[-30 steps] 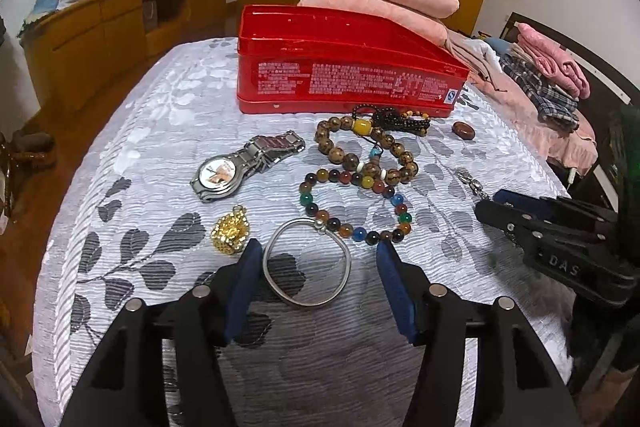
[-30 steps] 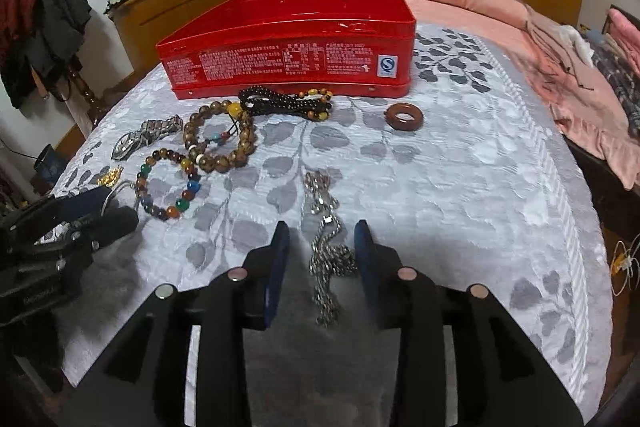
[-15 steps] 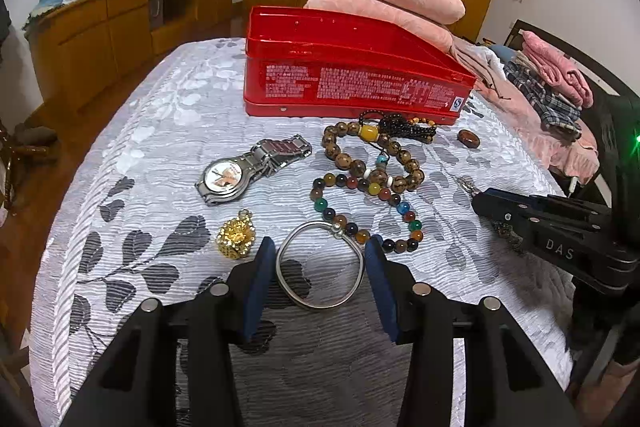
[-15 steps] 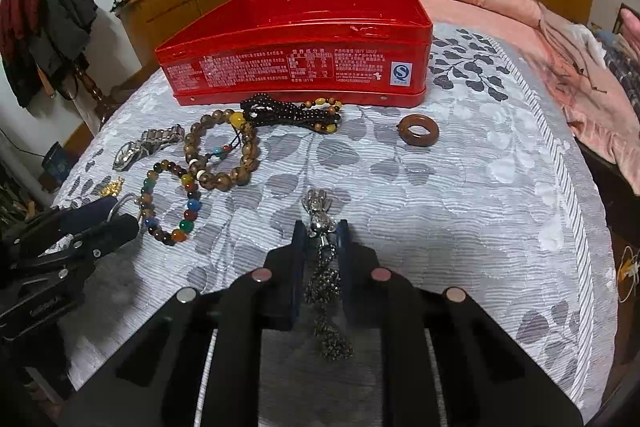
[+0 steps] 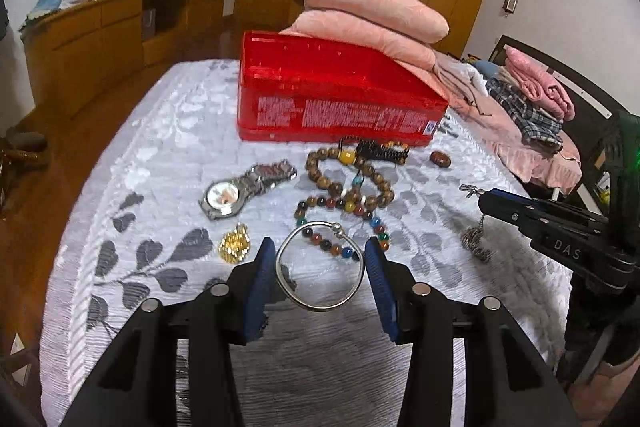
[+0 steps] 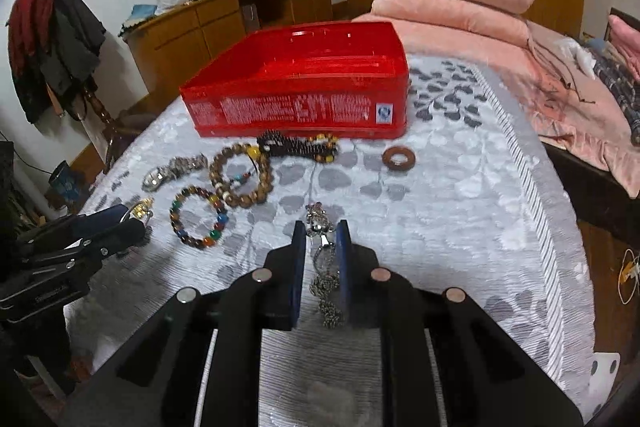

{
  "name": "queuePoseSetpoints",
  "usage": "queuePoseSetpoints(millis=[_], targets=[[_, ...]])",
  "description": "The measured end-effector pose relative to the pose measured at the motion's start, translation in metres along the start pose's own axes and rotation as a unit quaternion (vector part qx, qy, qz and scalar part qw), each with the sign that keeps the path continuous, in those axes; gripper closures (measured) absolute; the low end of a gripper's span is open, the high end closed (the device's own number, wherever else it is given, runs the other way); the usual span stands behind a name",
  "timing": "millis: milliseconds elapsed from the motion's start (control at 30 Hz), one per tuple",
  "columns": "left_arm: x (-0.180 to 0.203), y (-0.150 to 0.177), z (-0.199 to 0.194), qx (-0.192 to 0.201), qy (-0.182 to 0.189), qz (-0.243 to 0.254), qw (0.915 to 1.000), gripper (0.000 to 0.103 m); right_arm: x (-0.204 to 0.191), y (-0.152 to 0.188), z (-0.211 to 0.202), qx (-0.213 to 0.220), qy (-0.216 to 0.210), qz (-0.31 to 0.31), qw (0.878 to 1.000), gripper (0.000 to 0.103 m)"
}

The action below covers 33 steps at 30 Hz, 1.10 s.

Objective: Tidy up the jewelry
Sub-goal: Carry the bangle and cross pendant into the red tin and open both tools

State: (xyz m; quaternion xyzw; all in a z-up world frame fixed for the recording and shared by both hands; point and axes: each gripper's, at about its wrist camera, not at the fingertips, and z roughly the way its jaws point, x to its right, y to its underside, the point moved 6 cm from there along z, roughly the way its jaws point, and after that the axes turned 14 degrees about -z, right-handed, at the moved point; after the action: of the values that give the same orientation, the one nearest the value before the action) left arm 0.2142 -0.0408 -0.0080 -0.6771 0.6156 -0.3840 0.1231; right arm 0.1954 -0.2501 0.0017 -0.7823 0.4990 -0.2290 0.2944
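- The silver bangle (image 5: 320, 267) is clamped across its width between the blue pads of the left gripper (image 5: 320, 269) and is carried clear of the bedspread (image 5: 168, 131), in front of the red tin (image 5: 340, 95).
- The silver chain necklace (image 6: 322, 259) is pinched between the nearly closed pads of the right gripper (image 6: 320, 255); its pendant end shows above the fingertips and its tail hangs below them, to the front right of the red tin.
- The step in hand is judged to be the carrying of both pieces to the open tin, which looks empty as far as its inside can be seen.
- Both grips are best kept steady until each piece is held over the tin's opening, past the near wall.
- The hanging chain should be lifted high enough for its tail to clear the tin's rim, since a swinging loop could catch there.
- The bangle is held only at two points on smooth metal, so a slow, level carry is advised.
- The beaded bracelets (image 5: 344, 195), the wristwatch (image 5: 240, 189), the gold pendant (image 5: 234, 245) and the brown ring (image 6: 398, 158) lie in front of the tin and should be passed over, not brushed.
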Motion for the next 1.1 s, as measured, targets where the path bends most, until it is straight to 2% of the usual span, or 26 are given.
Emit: queuePoseSetpoints(millis=[733, 1100], targets=[[0.018, -0.045, 0.0, 0.044, -0.001, 0.019, 0.9988, 0.057, 0.011, -0.036, -0.011, 0.037, 0.003, 0.005, 0.999, 0.089], [0.032, -0.08, 0.005, 0.066, 0.006, 0.025, 0.9975, 0.057, 0.018, -0.071, -0.009, 0.056, 0.001, -0.005, 0.998, 0.089]])
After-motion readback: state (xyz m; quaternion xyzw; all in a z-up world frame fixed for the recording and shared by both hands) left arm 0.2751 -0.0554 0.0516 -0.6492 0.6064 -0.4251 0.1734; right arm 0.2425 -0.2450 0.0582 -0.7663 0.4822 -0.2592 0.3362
